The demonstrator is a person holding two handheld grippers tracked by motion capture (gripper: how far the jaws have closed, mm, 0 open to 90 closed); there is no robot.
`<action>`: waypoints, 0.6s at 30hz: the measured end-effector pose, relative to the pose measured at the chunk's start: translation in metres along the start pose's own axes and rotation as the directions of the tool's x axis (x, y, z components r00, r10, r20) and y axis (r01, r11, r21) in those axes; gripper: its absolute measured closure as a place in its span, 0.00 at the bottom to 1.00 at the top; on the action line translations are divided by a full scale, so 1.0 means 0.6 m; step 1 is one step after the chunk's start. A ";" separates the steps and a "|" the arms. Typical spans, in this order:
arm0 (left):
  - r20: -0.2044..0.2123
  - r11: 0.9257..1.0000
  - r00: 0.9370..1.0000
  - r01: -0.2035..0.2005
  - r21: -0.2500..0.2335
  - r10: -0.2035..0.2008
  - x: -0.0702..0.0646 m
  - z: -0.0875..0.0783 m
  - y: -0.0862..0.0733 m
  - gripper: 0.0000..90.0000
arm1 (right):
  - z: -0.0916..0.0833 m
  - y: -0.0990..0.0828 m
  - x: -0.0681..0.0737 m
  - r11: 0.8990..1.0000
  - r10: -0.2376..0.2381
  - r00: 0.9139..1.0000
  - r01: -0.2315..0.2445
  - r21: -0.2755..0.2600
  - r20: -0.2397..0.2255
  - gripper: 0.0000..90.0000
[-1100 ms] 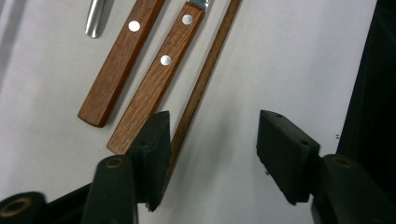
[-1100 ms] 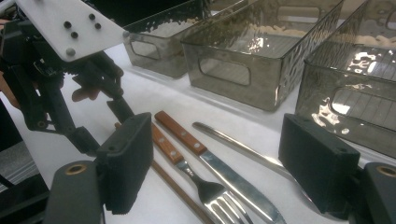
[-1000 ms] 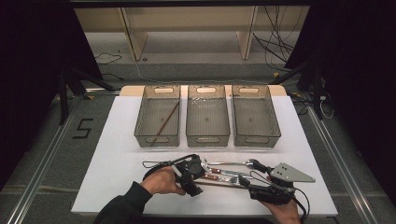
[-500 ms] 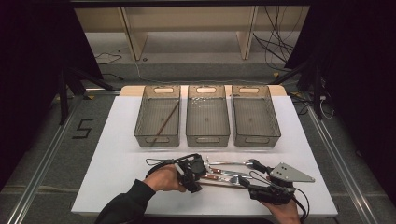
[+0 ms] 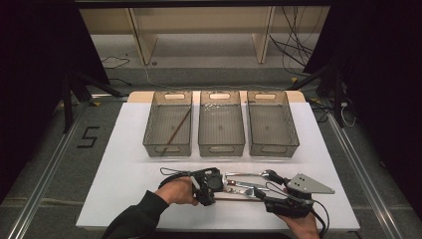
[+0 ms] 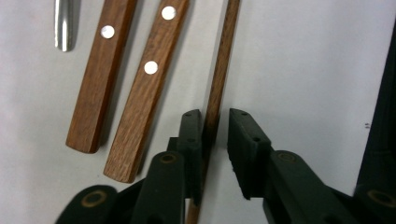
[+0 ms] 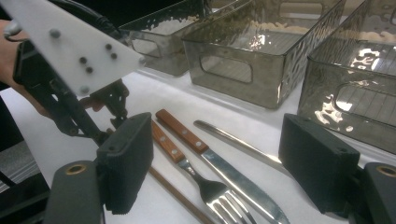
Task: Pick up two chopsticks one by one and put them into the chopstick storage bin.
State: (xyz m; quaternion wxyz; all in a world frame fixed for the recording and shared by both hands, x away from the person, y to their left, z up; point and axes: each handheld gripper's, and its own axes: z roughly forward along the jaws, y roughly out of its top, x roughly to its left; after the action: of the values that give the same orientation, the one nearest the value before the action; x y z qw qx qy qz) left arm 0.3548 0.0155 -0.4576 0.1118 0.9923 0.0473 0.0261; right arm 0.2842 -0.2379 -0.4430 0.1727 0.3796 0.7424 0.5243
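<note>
You have three clear bins in a row at the far side of the white tabletop point(image 5: 124, 164). The left bin point(image 5: 168, 123) has one thin brown stick point(image 5: 177, 130) lying slanted in it. The middle bin point(image 5: 221, 122) and the right bin point(image 5: 271, 122) look bare inside.

Close to you, the eating things lie side by side on the tabletop, between your two hands. You can count one knife point(image 7: 219, 164) with a wooden handle, one fork point(image 7: 194, 171) with a wooden handle, one all-metal piece point(image 7: 238, 142) whose end you cannot make out, and one chopstick point(image 6: 219, 79). That chopstick is the thing nearest to you.

Your left tongs point(image 6: 215, 140) are right over the chopstick. Their jaws have just been closing, and the chopstick sits between them. The left jaw touches the stick, but there is a small gap at the right jaw, so they are not clamped on it yet. The chopstick lies flat on the tabletop, just beside the fork handle.

Your right tongs point(image 7: 217, 170) are wide apart with nothing pinched. They hang low over the shiny ends of the knife and fork.
</note>
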 end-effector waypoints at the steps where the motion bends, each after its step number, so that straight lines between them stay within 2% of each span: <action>1: -0.001 1.000 1.000 -0.014 0.006 0.014 -0.002 0.000 0.001 0.87 | 0.000 0.000 0.000 1.000 0.002 1.000 -0.002 0.000 0.000 0.30; 7: -0.011 0.998 0.998 -0.063 0.005 0.063 -0.009 0.001 0.003 0.91 | 0.000 0.000 -0.001 1.000 0.006 1.000 -0.006 0.001 0.000 0.30; 10: -0.014 0.997 0.997 -0.075 0.007 0.075 -0.013 0.001 0.003 0.92 | 0.000 0.000 -0.001 1.000 0.006 1.000 -0.006 0.002 0.001 0.30; 14: -0.010 0.997 0.997 -0.077 0.004 0.077 -0.011 0.000 0.002 0.93 | 0.000 0.000 -0.001 1.000 0.005 1.000 -0.005 0.001 0.002 0.30; 18: 0.007 0.998 0.998 -0.061 -0.013 0.061 -0.007 0.000 -0.002 0.93 | 0.000 0.000 -0.001 1.000 0.002 1.000 -0.002 0.001 0.002 0.30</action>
State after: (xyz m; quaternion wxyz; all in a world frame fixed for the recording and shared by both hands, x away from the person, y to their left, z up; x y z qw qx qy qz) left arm 0.3502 0.0160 -0.4579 0.1172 0.9926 0.0164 0.0263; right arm 0.2844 -0.2384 -0.4431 0.1727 0.3809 0.7422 0.5236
